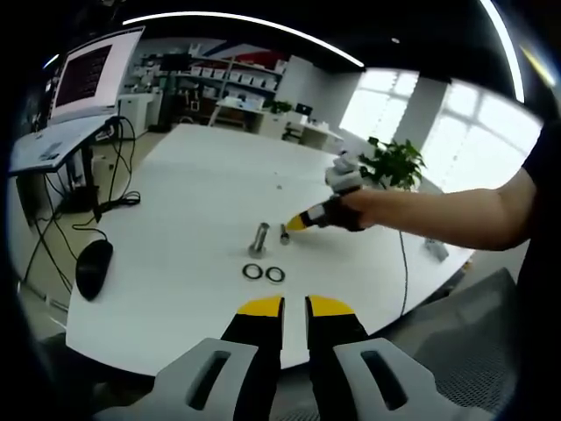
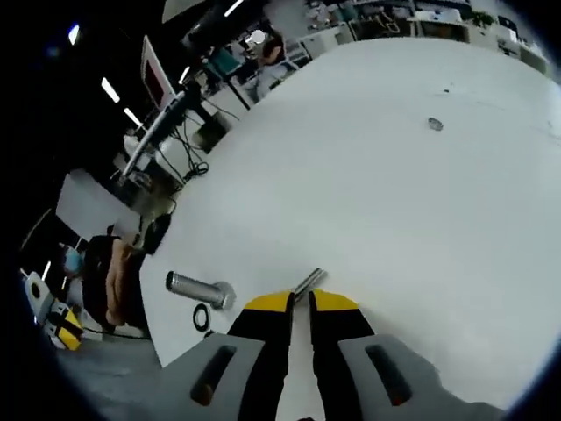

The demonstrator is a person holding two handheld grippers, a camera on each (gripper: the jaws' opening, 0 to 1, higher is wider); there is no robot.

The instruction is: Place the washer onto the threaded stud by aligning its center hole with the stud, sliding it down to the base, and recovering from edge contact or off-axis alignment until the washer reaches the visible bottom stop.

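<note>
Left tool (image 1: 294, 306), right tool (image 2: 301, 302): yellow tips, black jaws, grey housings; black sleeve (image 1: 545, 167).

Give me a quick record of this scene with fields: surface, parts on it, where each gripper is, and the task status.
surface: round white table
parts: large upright silver metal bolt; small thin silver metal stud beside it; two dark ring washers lying flat, side by side
left hand-held gripper: near the table's edge, jaws nearly together, holding nothing
right hand-held gripper: yellow tips at the small stud; grip cannot be told
other items: black computer mouse; green potted plant
task status: no washer on a stud yet
</note>
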